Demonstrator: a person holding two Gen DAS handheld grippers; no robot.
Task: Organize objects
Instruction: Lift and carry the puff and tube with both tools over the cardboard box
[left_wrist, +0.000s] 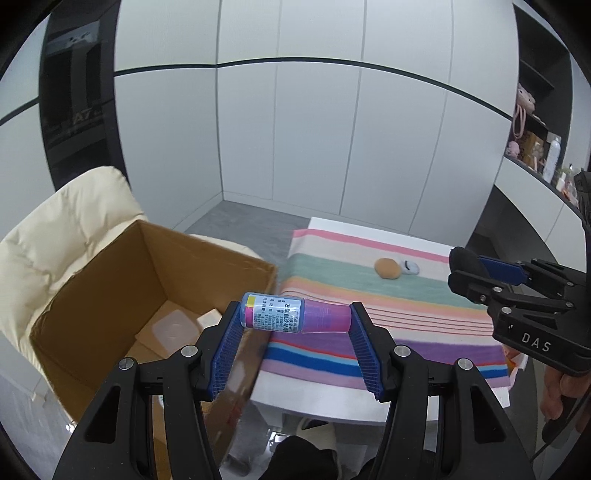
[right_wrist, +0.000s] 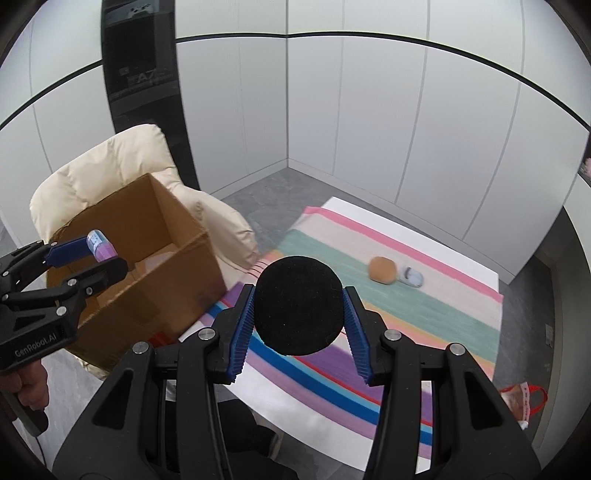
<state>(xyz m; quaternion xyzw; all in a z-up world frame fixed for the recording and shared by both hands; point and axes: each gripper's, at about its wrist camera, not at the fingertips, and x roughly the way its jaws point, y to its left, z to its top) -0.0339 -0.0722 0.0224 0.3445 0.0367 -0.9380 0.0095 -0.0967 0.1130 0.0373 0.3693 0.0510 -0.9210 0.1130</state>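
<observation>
Blue ribbed pads of the left claw (left_wrist: 295, 325) pinch a purple labelled bottle (left_wrist: 295, 314) crosswise, just short of the open cardboard box (left_wrist: 110, 295); the right claw (right_wrist: 298, 314) clamps a black foam ball (right_wrist: 298, 304), likely box-bound.

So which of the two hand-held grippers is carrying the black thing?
The right hand-held gripper, clamped on a black foam ball; the left hand-held gripper holds a purple bottle.

White panelled walls (left_wrist: 314, 129), grey floor (left_wrist: 251, 221), cream armchair (left_wrist: 66, 229).
</observation>
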